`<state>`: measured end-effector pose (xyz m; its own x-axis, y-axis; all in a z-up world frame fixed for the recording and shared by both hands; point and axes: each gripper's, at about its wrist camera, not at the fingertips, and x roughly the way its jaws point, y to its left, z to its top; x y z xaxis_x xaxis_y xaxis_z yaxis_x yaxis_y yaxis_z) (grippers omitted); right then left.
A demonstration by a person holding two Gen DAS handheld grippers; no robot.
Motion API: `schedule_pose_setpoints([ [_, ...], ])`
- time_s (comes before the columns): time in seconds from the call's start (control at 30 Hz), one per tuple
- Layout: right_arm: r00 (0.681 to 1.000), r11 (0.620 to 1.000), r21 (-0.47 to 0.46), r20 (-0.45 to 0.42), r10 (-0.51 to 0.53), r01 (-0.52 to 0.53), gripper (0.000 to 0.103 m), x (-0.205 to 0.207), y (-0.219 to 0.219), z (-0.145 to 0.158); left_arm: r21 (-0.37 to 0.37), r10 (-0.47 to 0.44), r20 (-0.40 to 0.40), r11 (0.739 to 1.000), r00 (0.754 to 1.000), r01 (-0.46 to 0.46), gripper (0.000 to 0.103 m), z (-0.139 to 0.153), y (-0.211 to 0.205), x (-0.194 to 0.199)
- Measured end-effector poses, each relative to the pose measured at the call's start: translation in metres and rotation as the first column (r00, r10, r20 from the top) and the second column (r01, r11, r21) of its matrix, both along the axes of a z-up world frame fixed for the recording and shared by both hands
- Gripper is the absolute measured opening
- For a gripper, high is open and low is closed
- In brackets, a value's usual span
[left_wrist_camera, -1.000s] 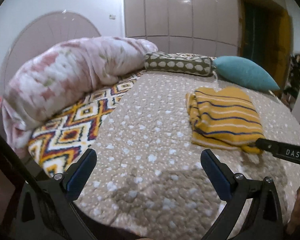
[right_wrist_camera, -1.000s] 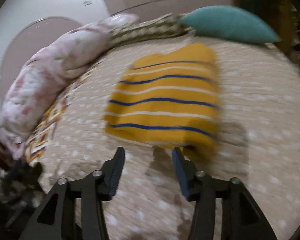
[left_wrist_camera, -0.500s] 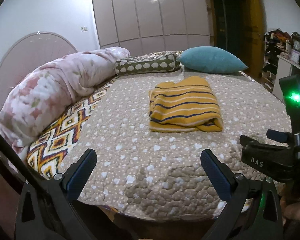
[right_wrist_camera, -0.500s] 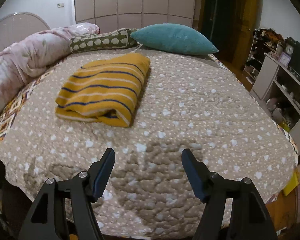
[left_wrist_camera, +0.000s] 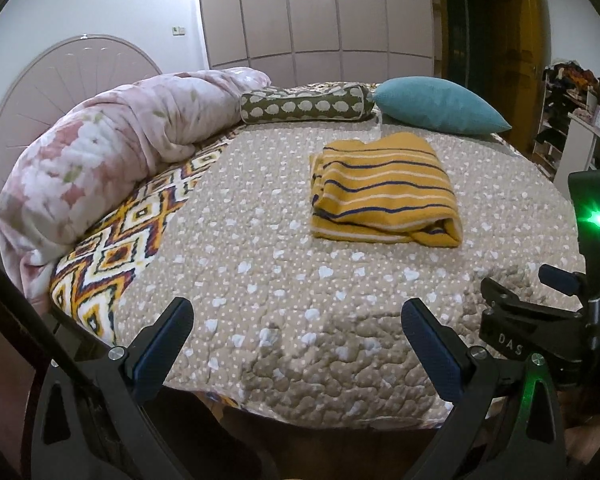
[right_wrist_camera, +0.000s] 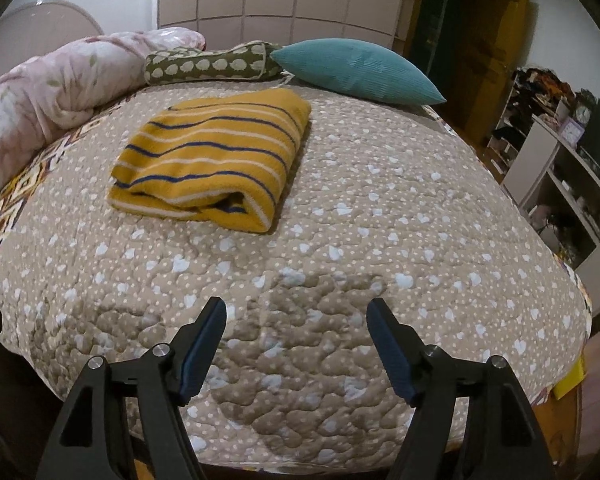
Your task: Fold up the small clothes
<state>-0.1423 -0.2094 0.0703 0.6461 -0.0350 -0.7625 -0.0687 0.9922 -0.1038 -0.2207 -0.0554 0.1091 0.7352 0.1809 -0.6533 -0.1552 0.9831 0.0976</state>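
Observation:
A yellow sweater with blue and white stripes (left_wrist_camera: 384, 192) lies folded in a flat rectangle on the beige dotted quilt (left_wrist_camera: 260, 264); it also shows in the right wrist view (right_wrist_camera: 212, 160). My left gripper (left_wrist_camera: 296, 344) is open and empty, held back over the bed's near edge, well short of the sweater. My right gripper (right_wrist_camera: 296, 344) is open and empty too, over the near part of the quilt (right_wrist_camera: 380, 220). The right gripper's body (left_wrist_camera: 540, 320) shows at the right edge of the left wrist view.
A pink floral duvet (left_wrist_camera: 100, 152) is bunched along the left side. A green dotted bolster (left_wrist_camera: 304, 104) and a teal pillow (left_wrist_camera: 432, 106) lie at the head. A patterned blanket (left_wrist_camera: 116, 248) shows under the quilt. White shelves (right_wrist_camera: 560, 184) stand to the right.
Both grippers have pulled back from the sweater toward the bed's near edge. The right gripper, close to the sweater's corner a second ago, has opened wider. The sweater stays folded.

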Motion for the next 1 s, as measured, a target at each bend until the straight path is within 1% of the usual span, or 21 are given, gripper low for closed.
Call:
schedule_pose_setpoints([
  [0.17,1.000,1.000,-0.016,-0.005,0.015,-0.015,0.077,-0.001,0.005,-0.004,0.020,0.008,-0.027,1.000,1.000,-0.008,0.103,-0.005,-0.001,0.003],
  [0.4,1.000,1.000,-0.017,-0.019,0.007,-0.007,0.078,-0.001,0.003,-0.009,0.041,0.030,-0.056,0.999,0.998,-0.028,0.103,-0.010,-0.002,0.006],
  [0.67,1.000,1.000,-0.025,-0.029,0.012,-0.013,0.078,-0.002,0.007,-0.013,0.040,0.036,-0.070,0.999,0.997,-0.033,0.103,-0.013,-0.001,0.007],
  [1.0,0.999,0.999,-0.038,-0.043,0.022,-0.024,0.079,-0.003,0.010,-0.018,0.031,0.043,-0.114,0.999,0.993,-0.040,0.103,-0.022,0.001,0.012],
])
